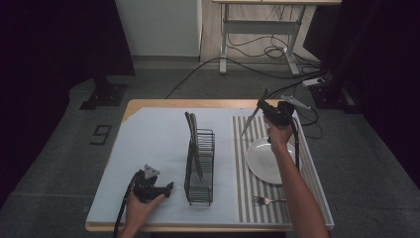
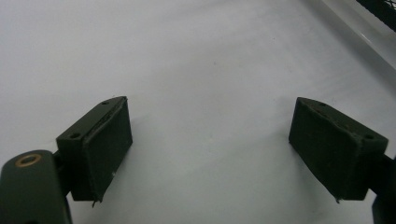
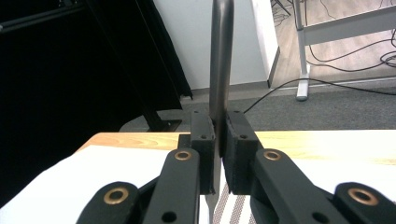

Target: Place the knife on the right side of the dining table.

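Right gripper (image 1: 261,106) at table's 1 o'clock, jaws clamped on knife (image 1: 250,121), raised above striped mat (image 1: 242,163). Left gripper (image 1: 168,188) at 7 o'clock, jaws wide, empty. Risk: thin handle pivots or slips in pinch, knife drops onto plate (image 1: 265,161) or misses rack (image 1: 199,166).

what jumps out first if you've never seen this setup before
The right gripper, raised over the table's far right, is clamped on a knife that slants down to the left above the striped mat. At the table's middle stands a black wire rack with cutlery upright in it. A white plate and a fork lie on the mat, while the left gripper rests open at the near left.
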